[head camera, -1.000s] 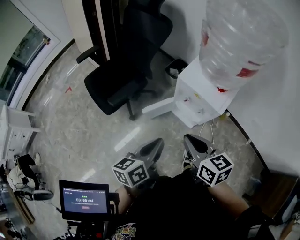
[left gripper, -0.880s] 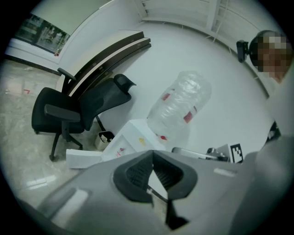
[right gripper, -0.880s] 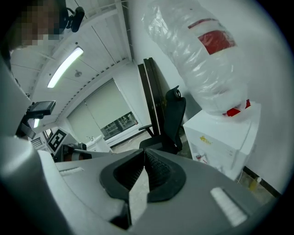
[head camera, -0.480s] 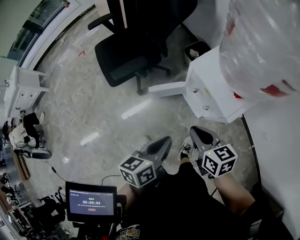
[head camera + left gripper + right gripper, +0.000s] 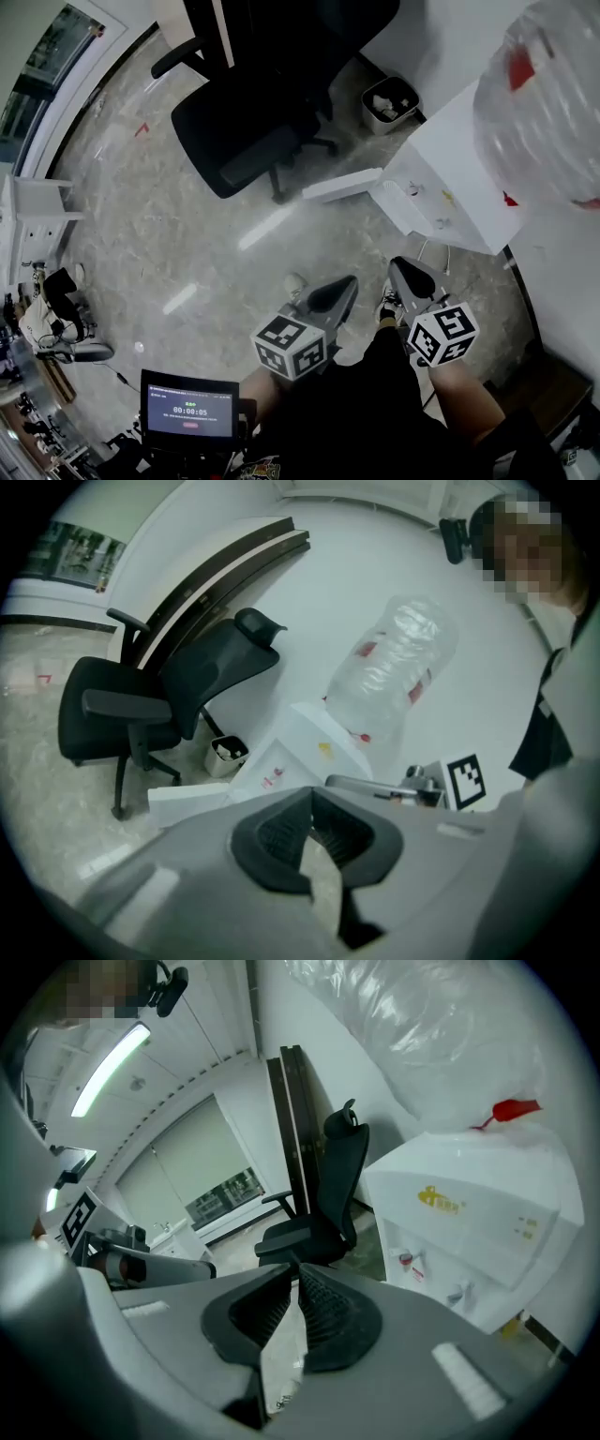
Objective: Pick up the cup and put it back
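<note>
no cup shows yet; it is likely light and squashy, so pinch its side softly; left claw [image 5: 310,797] closed and empty, right claw [image 5: 294,1274] just opening, empty.

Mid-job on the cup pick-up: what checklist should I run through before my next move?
1. Cup located: not ok, none shows in any view.
2. Right gripper empty: ok, jaws slightly apart, just been opening, nothing between them.
3. Left gripper empty: ok, jaws together on nothing.
4. Water dispenser in view: ok, ahead on the right.
5. Office chair out of the way: ok, stands apart from the dispenser.
</note>
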### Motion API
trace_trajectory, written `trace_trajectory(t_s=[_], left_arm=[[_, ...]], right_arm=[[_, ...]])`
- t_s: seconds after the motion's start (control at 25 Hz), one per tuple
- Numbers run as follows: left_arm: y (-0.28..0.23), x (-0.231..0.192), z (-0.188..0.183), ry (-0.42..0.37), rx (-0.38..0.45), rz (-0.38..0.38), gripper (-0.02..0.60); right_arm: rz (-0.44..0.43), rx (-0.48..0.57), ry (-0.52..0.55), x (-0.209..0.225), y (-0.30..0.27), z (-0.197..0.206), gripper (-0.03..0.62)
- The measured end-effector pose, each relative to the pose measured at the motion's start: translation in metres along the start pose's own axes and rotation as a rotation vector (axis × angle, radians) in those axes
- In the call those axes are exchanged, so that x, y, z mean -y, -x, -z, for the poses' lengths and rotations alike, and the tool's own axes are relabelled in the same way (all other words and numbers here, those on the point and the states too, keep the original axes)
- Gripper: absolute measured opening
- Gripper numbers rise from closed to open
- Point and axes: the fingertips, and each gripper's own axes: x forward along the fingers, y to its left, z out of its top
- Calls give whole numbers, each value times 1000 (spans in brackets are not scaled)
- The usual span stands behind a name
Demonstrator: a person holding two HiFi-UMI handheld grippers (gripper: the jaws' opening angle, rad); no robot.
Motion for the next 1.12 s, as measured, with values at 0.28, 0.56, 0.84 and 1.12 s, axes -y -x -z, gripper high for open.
trace_trajectory(t_s=[0.28,0.56,0.84,1.12], left_arm=[[-16,-80,20,-43,-109,85,5],[-93,-127,136,-50,-136,140,5],[-181,-164,257,-66,-213,294,5],[-245,-224,321,-117,-276,389,5]], right_arm=[[174,48,-111,14,-72,61,52],[267,62,-38,105,-132,167,61],[472,87,-75,250,-193,283,63],[685,70,-205,417,-267,373,80]])
